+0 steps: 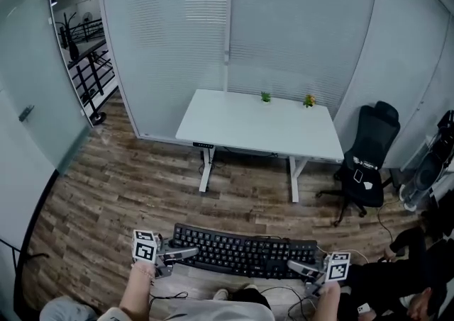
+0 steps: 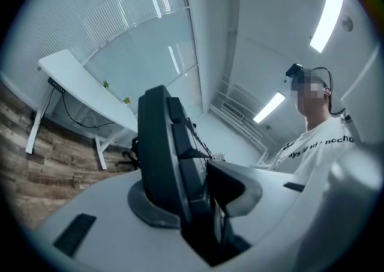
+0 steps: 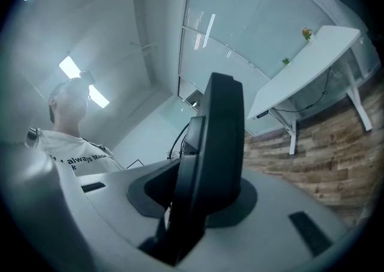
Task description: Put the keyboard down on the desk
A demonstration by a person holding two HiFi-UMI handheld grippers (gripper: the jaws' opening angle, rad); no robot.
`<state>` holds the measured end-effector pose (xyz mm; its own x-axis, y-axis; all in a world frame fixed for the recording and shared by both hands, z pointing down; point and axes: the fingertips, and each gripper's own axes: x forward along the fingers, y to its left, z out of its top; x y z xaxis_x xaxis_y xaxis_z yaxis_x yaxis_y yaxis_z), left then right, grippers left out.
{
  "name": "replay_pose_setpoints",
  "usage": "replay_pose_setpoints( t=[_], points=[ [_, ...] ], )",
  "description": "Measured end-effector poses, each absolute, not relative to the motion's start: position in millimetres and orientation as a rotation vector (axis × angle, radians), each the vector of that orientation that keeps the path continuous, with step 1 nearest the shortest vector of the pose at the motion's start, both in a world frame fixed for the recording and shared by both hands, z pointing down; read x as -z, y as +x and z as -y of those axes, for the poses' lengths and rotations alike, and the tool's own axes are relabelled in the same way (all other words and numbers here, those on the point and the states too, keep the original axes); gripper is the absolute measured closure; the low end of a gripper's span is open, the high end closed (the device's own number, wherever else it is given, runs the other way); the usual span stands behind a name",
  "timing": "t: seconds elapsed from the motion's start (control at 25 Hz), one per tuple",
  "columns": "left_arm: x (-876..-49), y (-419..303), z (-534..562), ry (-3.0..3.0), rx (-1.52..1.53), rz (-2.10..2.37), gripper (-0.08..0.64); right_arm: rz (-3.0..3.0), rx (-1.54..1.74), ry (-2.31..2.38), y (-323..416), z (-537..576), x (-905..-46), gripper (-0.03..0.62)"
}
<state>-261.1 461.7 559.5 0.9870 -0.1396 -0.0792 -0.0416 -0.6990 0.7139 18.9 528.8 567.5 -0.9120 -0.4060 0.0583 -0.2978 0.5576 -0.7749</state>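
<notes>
**A:** Head view first: where's the keyboard (image 1: 245, 251)?

**B:** In the air, low in the frame and close to the person, over the wood floor (image 1: 142, 185). The left hand-held gripper (image 1: 186, 253) has its left end and the right hand-held gripper (image 1: 301, 268) has its right end. The white worktop (image 1: 241, 125) stands well apart, farther ahead, bare except for two small plants (image 1: 265, 97) at its far edge.

**A:** Left gripper view?

**B:** The jaws are clamped on the keyboard's end, which stands edge-on between them. The worktop shows far behind.

**A:** Right gripper view?

**B:** Same there: the jaws are clenched on the other end, with no gap at the pads.

**A:** So which step is this?

**B:** I'd say the carry, with the set-down not yet begun. Next comes walking up to the worktop with both ends level and lowering the keyboard flat onto the bare top. Only then should the jaws part.
</notes>
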Motion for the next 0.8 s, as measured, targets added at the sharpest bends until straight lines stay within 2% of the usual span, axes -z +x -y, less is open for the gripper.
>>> replay_pose_setpoints(
  t=[0.48,0.8],
  points=[
    [-572.2,-233.4,-400.8,2.321,0.158,0.137,0.405,-2.650,1.308,-0.603,45.9,-466.5,-578.1,0.463],
    [-572.6,-184.3,-324.5,2.321,0.132,0.136,0.405,-2.628,1.305,-0.601,94.9,-391.8,-585.3,0.463]
  ],
)
